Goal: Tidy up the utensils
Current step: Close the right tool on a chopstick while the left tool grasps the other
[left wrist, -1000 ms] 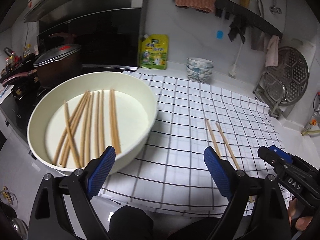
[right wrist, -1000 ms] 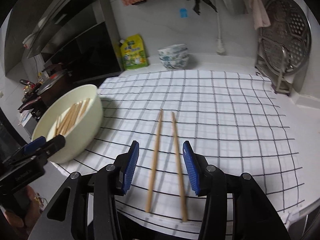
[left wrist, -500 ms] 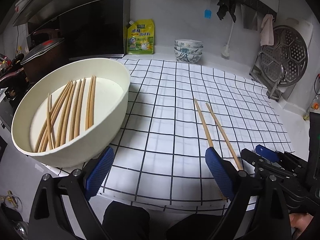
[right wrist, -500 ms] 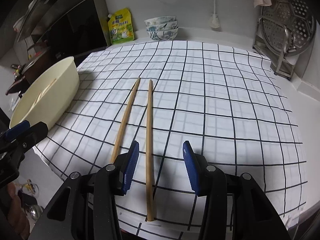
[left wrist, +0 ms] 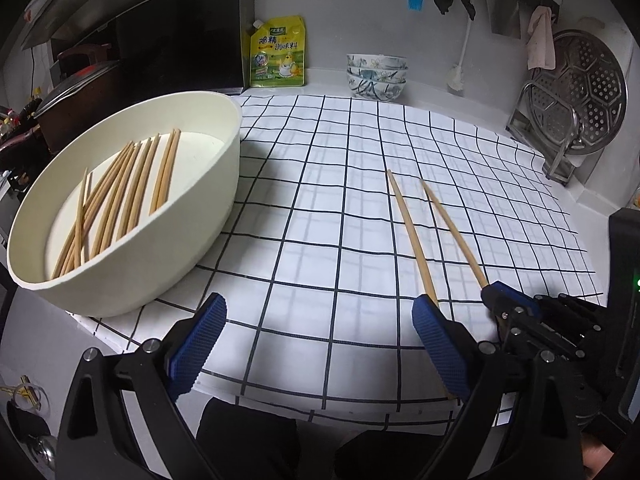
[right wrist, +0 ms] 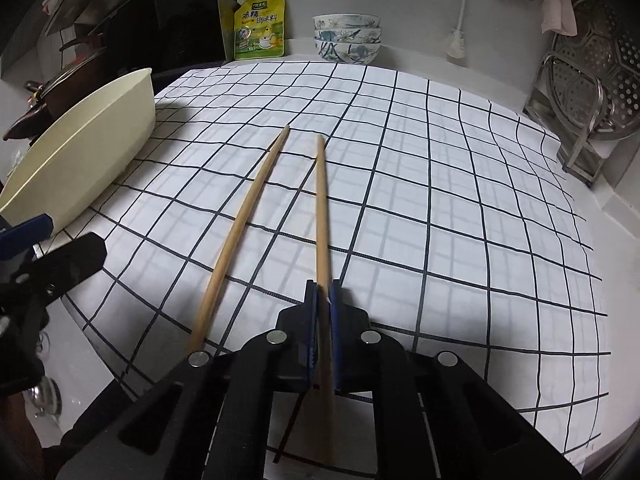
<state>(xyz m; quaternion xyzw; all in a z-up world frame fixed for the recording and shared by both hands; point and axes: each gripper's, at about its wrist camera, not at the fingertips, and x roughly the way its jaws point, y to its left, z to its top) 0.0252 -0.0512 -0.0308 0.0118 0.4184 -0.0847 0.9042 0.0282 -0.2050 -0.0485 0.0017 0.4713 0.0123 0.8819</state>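
**Right claw clenched on one chopstick**

Right claw (right wrist: 323, 292) clamped on the right chopstick (right wrist: 322, 216) near its end, tip pointing away over the checked cloth (right wrist: 460, 208). Left chopstick (right wrist: 240, 220) lying free just beside. Left claw (left wrist: 316, 336) spread wide, holding nothing, above cloth edge near the bowl (left wrist: 192, 240) of chopsticks

Both wrist cameras are looking steeply down, close over the checked cloth (left wrist: 320, 216); both are sharing the two chopsticks (right wrist: 320, 208) and cream basin (left wrist: 192, 240).
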